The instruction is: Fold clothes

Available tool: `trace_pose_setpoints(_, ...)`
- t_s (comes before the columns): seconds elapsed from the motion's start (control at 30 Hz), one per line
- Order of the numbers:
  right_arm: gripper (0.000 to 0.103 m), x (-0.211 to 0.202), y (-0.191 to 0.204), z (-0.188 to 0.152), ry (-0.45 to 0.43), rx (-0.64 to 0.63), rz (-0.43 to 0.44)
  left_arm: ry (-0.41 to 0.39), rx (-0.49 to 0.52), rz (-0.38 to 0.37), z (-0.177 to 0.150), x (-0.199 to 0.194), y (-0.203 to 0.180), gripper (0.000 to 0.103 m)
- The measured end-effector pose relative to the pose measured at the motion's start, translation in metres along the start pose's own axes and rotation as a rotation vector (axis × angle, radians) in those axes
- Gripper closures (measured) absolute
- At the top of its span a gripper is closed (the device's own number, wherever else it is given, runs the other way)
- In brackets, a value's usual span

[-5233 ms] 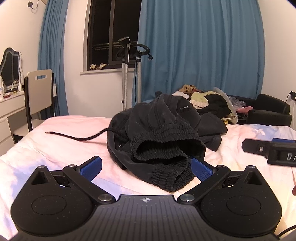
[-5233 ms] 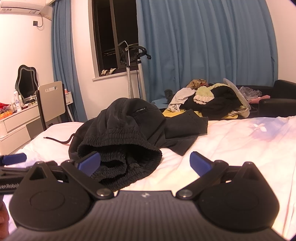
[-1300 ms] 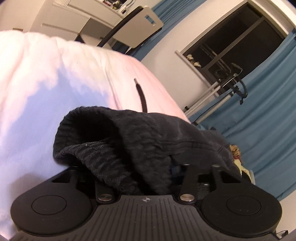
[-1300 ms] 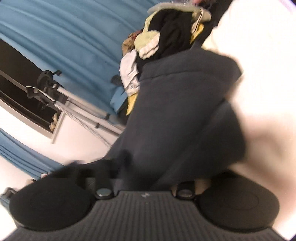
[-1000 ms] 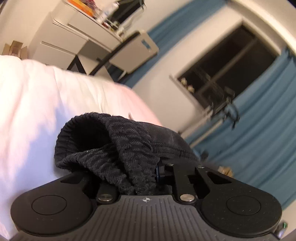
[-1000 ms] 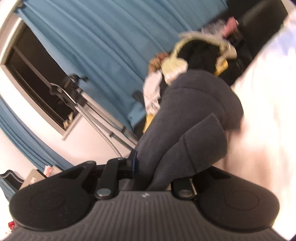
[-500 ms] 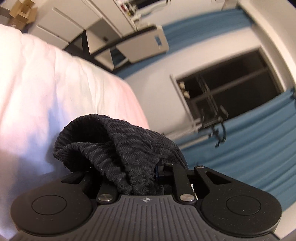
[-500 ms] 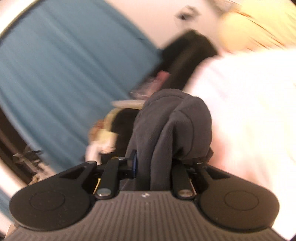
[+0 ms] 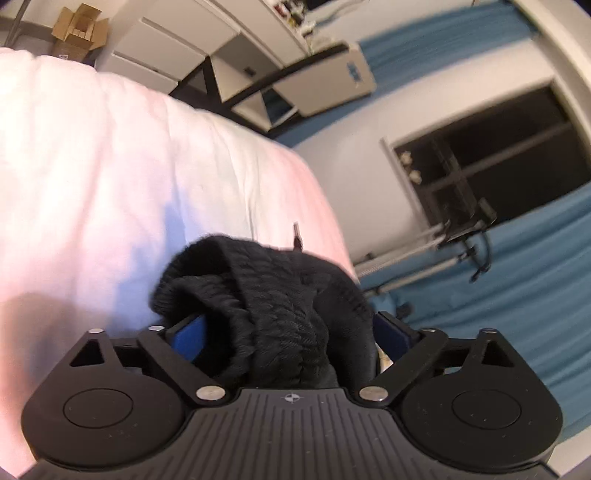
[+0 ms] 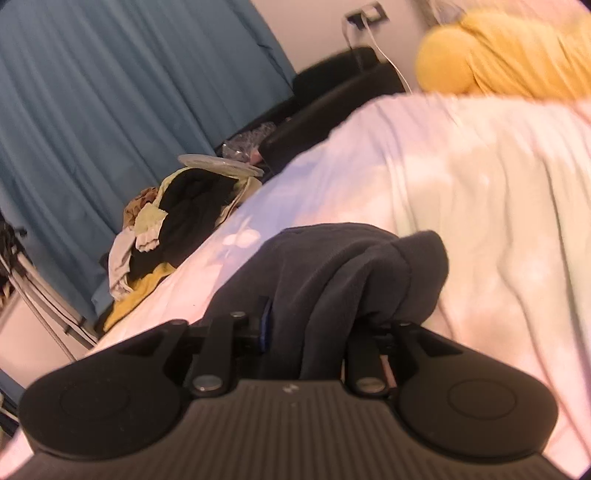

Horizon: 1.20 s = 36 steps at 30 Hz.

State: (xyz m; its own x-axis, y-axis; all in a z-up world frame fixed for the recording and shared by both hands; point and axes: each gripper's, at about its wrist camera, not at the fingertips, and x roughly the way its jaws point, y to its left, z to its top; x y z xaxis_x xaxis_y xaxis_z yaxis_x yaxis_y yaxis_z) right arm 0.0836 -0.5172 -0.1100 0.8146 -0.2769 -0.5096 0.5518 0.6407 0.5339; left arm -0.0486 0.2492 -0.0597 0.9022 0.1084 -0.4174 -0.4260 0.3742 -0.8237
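Observation:
A black garment with a ribbed elastic band [image 9: 266,299] lies bunched between the fingers of my left gripper [image 9: 291,332], whose jaws stand apart with both blue pads showing beside the cloth. The band rests on the pink-white bedspread [image 9: 110,192]. A black drawstring tip [image 9: 296,236] pokes out behind it. In the right wrist view my right gripper [image 10: 310,332] is shut on a dark grey fold of the same garment [image 10: 351,266], held just above the bedspread [image 10: 498,206].
A white desk with drawers [image 9: 177,48], a chair [image 9: 317,81] and a cardboard box [image 9: 77,29] stand past the bed's left edge. A clothes pile [image 10: 177,214], a black armchair [image 10: 332,99], a yellow cushion [image 10: 509,62], blue curtains [image 10: 110,92], a dark window [image 9: 491,158].
My left gripper has opened and its pads now stand clear of the ribbed band. My right gripper has stayed shut on the dark fold while swinging over the bed.

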Motion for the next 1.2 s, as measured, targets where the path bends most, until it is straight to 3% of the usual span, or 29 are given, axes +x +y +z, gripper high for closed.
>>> trace_pose_setpoints(0.13,0.076,0.002,0.002,0.001,0.038,0.024,-0.004,-0.016,-0.081,0.014,0.006,-0.031,0.015,0.005)
trace_pose_setpoints(0.27,0.076,-0.008,0.003,0.003,0.047,0.064,0.01,0.09,-0.081,-0.086,-0.023,-0.053,0.013,0.004)
trace_pose_setpoints(0.4,0.076,-0.015,0.002,0.005,0.048,0.082,0.027,0.256,-0.083,-0.133,-0.074,-0.054,0.016,0.003)
trace_pose_setpoints(0.5,0.076,-0.017,0.002,0.005,0.049,0.089,0.031,0.294,-0.053,-0.072,-0.098,-0.043,0.015,0.002)
trace_pose_setpoints(0.6,0.076,-0.017,0.002,0.006,0.046,0.097,0.034,0.311,-0.053,-0.019,-0.1,-0.029,0.019,0.002)
trace_pose_setpoints(0.8,0.076,-0.016,0.003,0.005,0.042,0.086,0.032,0.317,-0.135,-0.037,-0.097,-0.039,0.029,0.002)
trace_pose_setpoints(0.97,0.075,-0.014,0.005,0.004,0.035,0.074,0.022,0.348,-0.113,-0.056,-0.1,-0.036,0.022,0.002)
trace_pose_setpoints(1.1,0.074,-0.009,0.009,0.002,0.02,0.053,0.003,0.382,-0.147,0.04,-0.104,-0.006,0.031,0.003)
trace_pose_setpoints(1.2,0.072,-0.007,0.011,0.0,0.006,0.064,-0.01,0.323,-0.182,0.071,-0.092,0.014,0.032,0.003)
